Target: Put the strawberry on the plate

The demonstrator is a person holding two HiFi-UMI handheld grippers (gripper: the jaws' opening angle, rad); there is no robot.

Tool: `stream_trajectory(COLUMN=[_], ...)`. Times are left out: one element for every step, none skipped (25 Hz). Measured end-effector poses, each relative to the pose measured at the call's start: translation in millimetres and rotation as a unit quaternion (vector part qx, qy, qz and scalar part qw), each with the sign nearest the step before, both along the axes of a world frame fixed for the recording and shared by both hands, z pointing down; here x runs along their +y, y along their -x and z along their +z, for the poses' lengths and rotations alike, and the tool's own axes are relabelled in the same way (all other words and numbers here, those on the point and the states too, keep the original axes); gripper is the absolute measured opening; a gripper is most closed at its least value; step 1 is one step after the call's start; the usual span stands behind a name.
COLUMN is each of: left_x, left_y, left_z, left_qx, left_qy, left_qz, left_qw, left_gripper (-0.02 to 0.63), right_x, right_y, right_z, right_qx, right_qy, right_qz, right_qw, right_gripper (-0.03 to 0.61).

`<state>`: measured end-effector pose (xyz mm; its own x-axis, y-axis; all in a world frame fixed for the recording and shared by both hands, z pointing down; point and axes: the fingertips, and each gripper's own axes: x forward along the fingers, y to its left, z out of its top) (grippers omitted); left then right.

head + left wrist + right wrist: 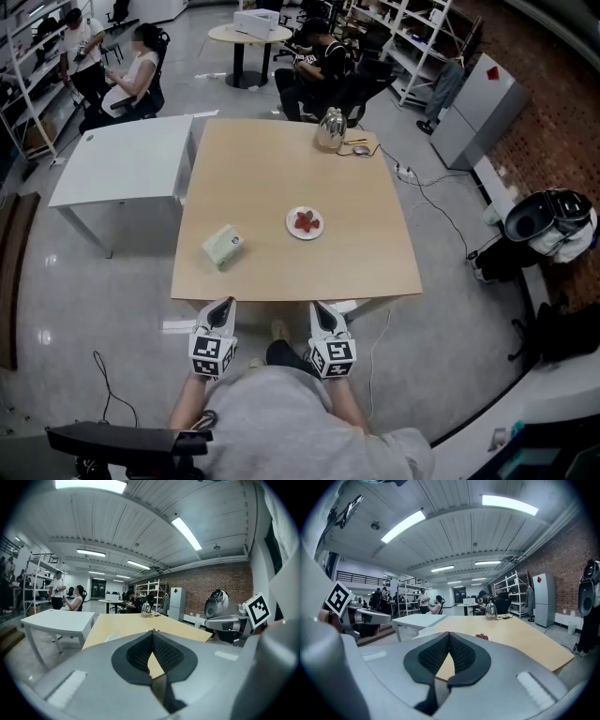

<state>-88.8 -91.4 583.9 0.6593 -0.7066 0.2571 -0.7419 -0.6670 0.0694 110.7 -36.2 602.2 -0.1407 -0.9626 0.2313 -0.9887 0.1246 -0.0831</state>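
I see strawberry (307, 221) on plate (292, 230), dead ahead; right gripper (322, 309) nearer than left gripper (225, 306). Both pressed together, empty. Strawberry's long axis unreadable.

Brick wall (206, 581), gry floor (103, 291), wht table (122, 169)

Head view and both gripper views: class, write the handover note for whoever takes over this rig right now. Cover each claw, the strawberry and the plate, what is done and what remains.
Left claw: shut, empty, at the near edge of the table.
Right claw: shut, empty, beside it.
Strawberry: lying on the white plate at mid-table, clear of both claws. No other is seen on the table.
Done: the strawberry appears to be on the plate.
Left: nothing visible. A pale green box sits apart, to the plate's left.
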Motion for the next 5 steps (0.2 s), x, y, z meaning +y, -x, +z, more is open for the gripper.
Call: stream_trajectory(left_x=[-0.2,-0.5,-0.7,-0.9,-1.0], left_y=[0.5,1.1,1.6,2.1,2.6], left_z=[0.4,0.9,1.3,1.6,2.0], left_qx=[0.0,0.0,0.0,0.0,0.0], left_qy=[0.0,0.001,0.001,0.001,0.002], left_qz=[0.0,0.0,-0.001,-0.001,-0.001], left_qw=[1.0,1.0,1.0,1.0,1.0], left_gripper=[0.02,0.02,0.02,0.02,0.02], right_x=[-0.5,-1.0,-1.6,-2.1,-2.5], right_y=[0.7,1.2,1.7,2.1,2.5], right_z=[0.5,1.0,1.3,1.5,1.8], right_qx=[0.0,-0.001,-0.002,-0.003,-0.004], right_qy=[0.0,0.0,0.0,0.0,0.001], right_qz=[-0.001,-0.001,-0.001,-0.001,-0.001], right_qw=[1.0,1.0,1.0,1.0,1.0], right_gripper=[0.006,0.006,0.006,0.006,0.006])
